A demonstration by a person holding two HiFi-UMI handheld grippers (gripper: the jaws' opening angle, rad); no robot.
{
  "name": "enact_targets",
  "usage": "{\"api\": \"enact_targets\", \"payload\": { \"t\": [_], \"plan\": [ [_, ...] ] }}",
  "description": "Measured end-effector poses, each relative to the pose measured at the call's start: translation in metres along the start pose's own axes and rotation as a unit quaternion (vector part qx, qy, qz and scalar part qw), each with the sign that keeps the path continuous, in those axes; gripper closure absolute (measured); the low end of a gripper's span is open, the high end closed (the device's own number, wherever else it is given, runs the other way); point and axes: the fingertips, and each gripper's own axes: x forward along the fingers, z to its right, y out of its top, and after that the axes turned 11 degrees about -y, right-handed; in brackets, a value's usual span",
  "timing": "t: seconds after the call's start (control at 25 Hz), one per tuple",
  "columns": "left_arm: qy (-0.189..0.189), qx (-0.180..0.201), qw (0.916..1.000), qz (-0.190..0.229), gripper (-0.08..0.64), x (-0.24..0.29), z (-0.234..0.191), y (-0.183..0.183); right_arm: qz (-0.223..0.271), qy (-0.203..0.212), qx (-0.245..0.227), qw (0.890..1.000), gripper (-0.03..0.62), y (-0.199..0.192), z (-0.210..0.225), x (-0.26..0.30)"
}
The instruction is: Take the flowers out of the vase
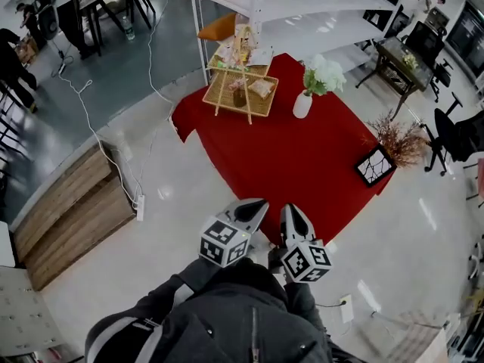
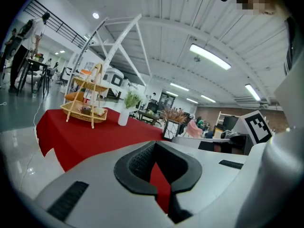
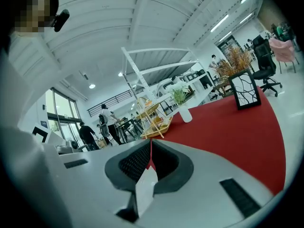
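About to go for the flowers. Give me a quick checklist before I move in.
1. Vase upright on the red table: ok.
2. Flowers in the vase: ok.
3. Left claw and right claw open: not ok, both shut and empty.
4. Claws close to the vase: not ok, both at the table's near edge.
5. Basket stand apart from the vase: ok.
6. Stems loose in the vase: cannot tell.

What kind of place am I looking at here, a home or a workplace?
Probably a big open lab or workshop hall, not a home: a metal shelving rack with appliances, office chairs by desks, strip lights under a high ceiling.
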Motion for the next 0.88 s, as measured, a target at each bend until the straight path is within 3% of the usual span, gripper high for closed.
{"api": "enact_targets", "payload": {
  "t": [0.4, 0.88],
  "plan": [
    [-0.024, -0.002, 0.9997, 0.004, 0.551, 0.035, -0.015, 0.019, 0.014, -0.042, -0.004, 0.999, 0.579, 0.030, 0.040, 0.024],
    [-0.025, -0.006, 0.9995, 0.016, 0.551, 0.103, -0.073, 0.071, 0.016, -0.016, -0.055, 0.998, 0.579, 0.095, 0.057, 0.115]
  ]
}}
